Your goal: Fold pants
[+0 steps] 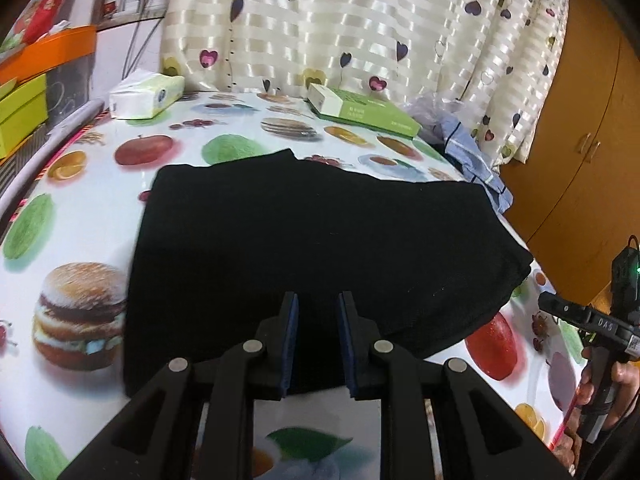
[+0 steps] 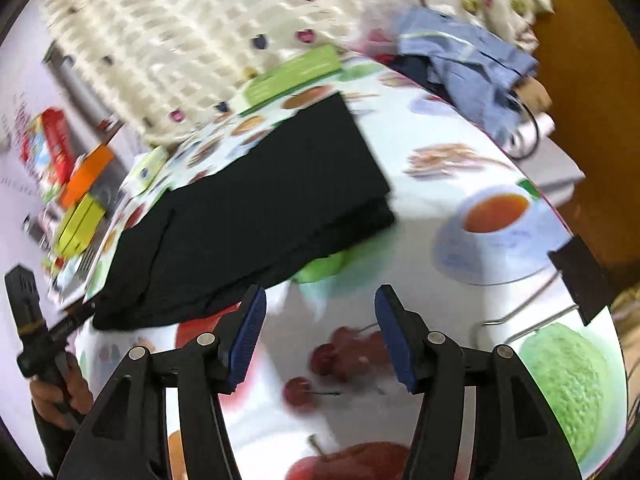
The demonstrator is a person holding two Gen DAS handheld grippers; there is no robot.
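The left gripper (image 1: 317, 304) hangs over the near edge of the folded black pants (image 1: 312, 240); its blue pads stand a narrow gap apart and nothing is pinched between them, the cloth lying flat beneath and stretching away ahead of the fingertips. The right gripper (image 2: 320, 308) has its jaws spread wide and empty above the fruit-printed tablecloth (image 2: 460, 272), over printed cherries. From it, the pants (image 2: 260, 216) lie ahead and to its left, folded into a thick stack with layered edges, clear of its fingers. At that view's lower left a hand (image 2: 56, 392) grips the other tool's handle. Beyond the pants from the left gripper sit a tissue pack (image 1: 146, 96) on the far left and a flat green box (image 1: 364, 110) on the far right, both closed, before a heart-patterned curtain (image 1: 360, 20). A crumpled blue garment (image 1: 476, 156) lies at the far right table edge.
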